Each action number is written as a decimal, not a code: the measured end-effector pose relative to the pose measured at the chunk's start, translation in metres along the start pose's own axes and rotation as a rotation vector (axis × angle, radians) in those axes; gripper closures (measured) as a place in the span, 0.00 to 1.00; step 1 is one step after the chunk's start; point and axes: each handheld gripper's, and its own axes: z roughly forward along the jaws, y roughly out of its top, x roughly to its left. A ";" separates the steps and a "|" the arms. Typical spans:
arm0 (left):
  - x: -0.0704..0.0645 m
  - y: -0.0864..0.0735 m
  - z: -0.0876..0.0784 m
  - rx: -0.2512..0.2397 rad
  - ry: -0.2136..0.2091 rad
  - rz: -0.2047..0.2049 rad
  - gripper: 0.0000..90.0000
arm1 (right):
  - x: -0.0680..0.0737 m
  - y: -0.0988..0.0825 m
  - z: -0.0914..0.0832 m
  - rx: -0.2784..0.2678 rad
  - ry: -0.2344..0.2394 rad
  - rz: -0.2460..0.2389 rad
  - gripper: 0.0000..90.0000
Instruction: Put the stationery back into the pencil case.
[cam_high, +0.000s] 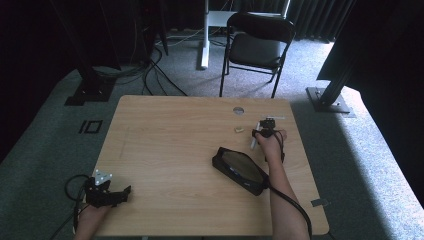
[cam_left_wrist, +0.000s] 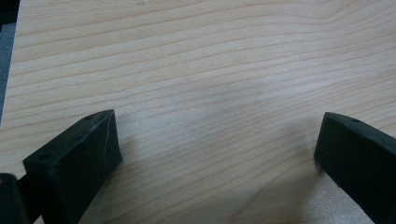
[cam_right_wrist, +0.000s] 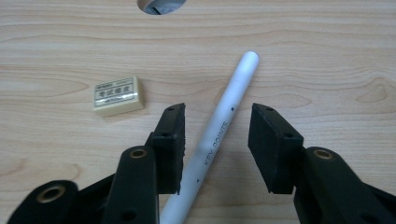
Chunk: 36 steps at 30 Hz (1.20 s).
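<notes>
The left gripper (cam_high: 120, 192) rests at the table's (cam_high: 165, 150) near left corner, jaws spread wide over bare wood. Mid-right lies a black pencil case (cam_high: 240, 170). The right gripper view shows the white pen (cam_right_wrist: 224, 126) between the right gripper's (cam_right_wrist: 217, 144) partly open jaws, unpinched, a small eraser (cam_right_wrist: 116, 95) lying to its left.
</notes>
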 end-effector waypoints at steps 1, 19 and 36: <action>0.000 0.000 0.000 0.000 0.000 0.000 0.01 | 0.000 0.000 0.000 0.000 0.000 0.000 0.63; 0.000 0.000 0.000 0.000 0.000 0.000 0.01 | -0.001 -0.005 0.009 0.076 -0.052 -0.032 0.84; 0.000 0.000 0.000 0.000 0.000 0.000 0.01 | -0.030 -0.005 -0.016 0.052 -0.010 0.015 0.87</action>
